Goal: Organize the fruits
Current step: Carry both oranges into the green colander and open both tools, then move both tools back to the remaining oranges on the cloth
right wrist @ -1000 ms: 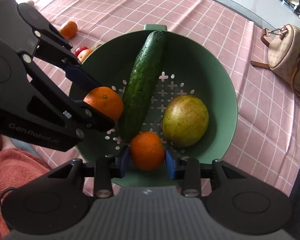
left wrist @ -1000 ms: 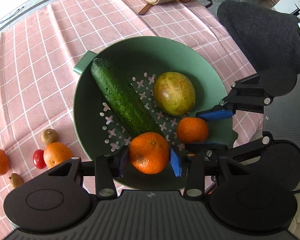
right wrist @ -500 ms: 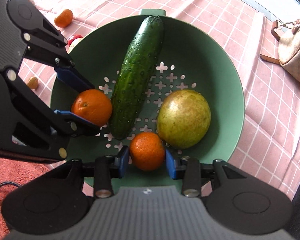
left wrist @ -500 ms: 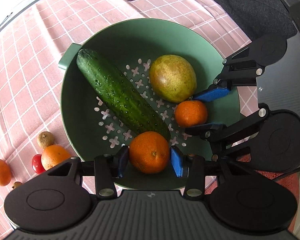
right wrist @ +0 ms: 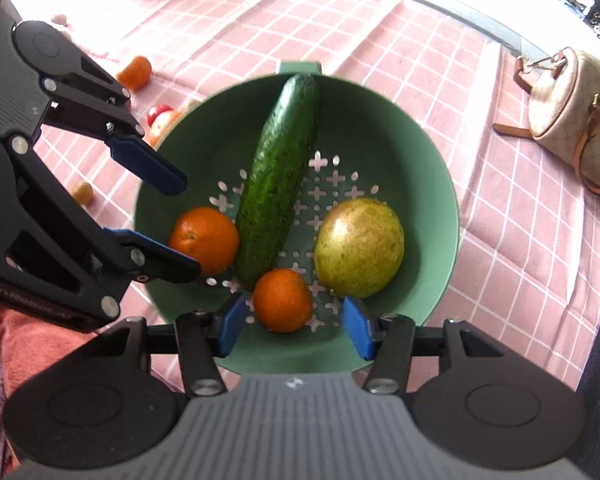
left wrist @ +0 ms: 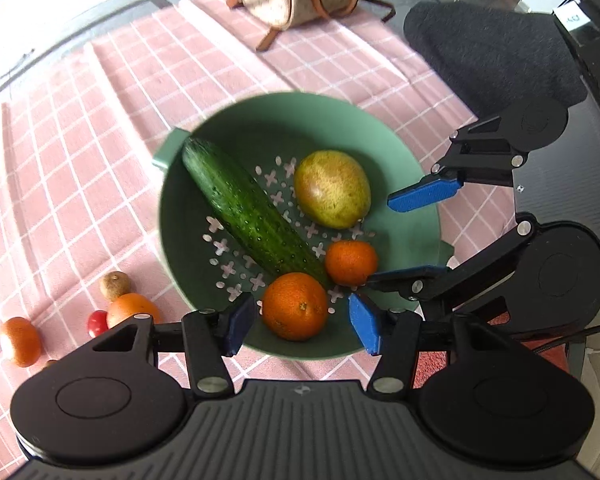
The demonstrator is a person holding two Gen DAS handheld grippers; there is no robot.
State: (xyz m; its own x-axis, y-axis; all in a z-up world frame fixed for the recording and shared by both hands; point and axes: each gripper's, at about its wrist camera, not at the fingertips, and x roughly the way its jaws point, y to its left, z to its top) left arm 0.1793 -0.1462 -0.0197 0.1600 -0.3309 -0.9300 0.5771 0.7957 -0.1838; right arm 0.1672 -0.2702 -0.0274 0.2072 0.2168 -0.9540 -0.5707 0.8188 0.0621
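Inside green colander [left wrist: 404,248]: cucumber [left wrist: 252,210], oranges [left wrist: 295,306]

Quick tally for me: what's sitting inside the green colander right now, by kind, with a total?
Inside the green plastic colander:
Round orange citrus fruits: 2, larger orange, smaller orange
Long dark green cucumber: 1
Yellow-green oval mango-like fruit: 1
Total: 4
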